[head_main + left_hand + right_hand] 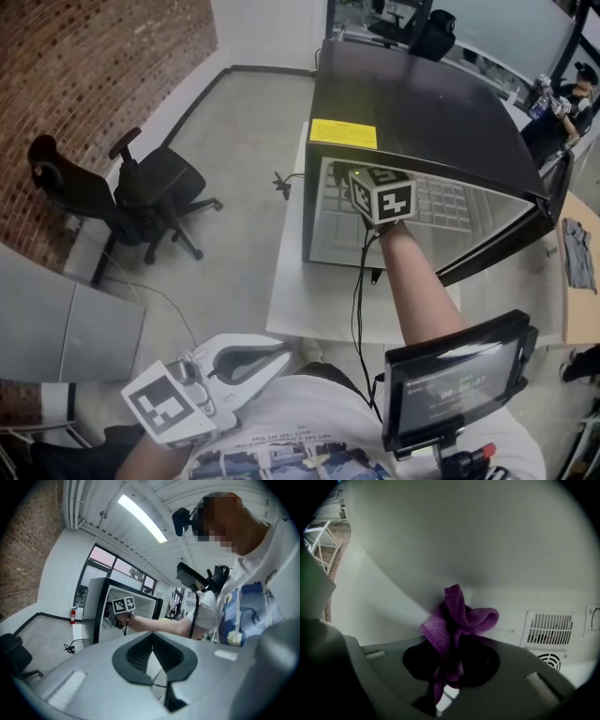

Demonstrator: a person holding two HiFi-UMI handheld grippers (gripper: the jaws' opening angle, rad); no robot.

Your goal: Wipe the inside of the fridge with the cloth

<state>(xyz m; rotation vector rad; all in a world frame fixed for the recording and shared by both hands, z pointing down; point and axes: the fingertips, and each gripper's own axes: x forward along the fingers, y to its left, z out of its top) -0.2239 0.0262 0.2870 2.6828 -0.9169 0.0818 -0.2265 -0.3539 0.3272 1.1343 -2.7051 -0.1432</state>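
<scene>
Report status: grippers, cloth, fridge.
Right gripper shut on purple cloth, inside fridge. Left gripper shut, empty, held low. No obstruction seen.

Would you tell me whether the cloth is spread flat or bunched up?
Bunched up: the purple cloth sticks out in crumpled folds from the right gripper, shut on it.

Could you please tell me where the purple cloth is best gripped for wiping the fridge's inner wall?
By its bunched middle, from behind, as the right gripper holds it: jaws shut on the gathered cloth, folded loops sticking out ahead toward the fridge wall. Fabric, not jaws, would likely meet the wall first.
</scene>
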